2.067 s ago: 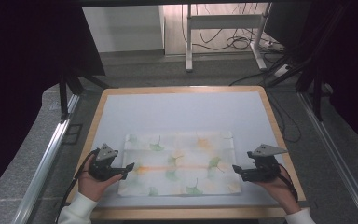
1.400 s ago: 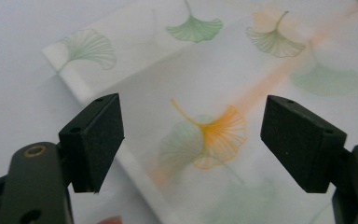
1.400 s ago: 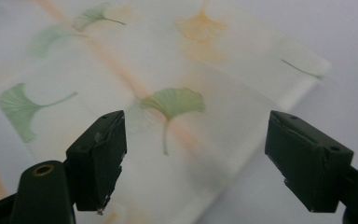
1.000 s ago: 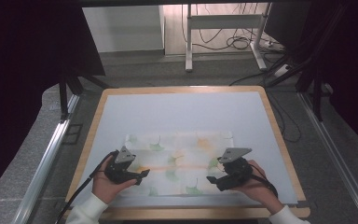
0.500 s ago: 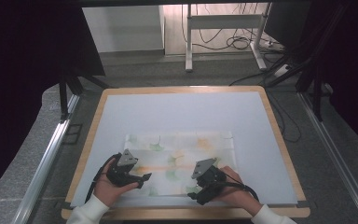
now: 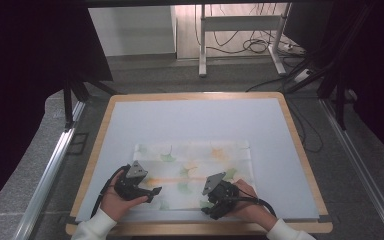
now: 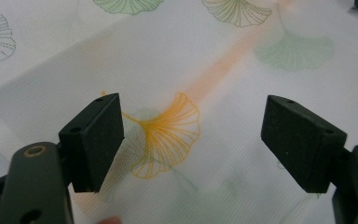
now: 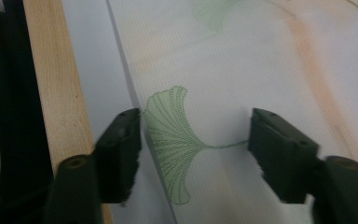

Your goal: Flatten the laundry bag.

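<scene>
Both grippers [image 6: 155, 192] low over cloth [image 6: 195, 165]

The high view is evenly lit on the white table top [image 6: 195, 125], while its left and right sides fall into deep black. Brightest is the floor beyond the far edge. Shadows are soft. In both gripper views the cloth [image 7: 214, 70] is bright but slightly blurred, softer toward the corners.
</scene>
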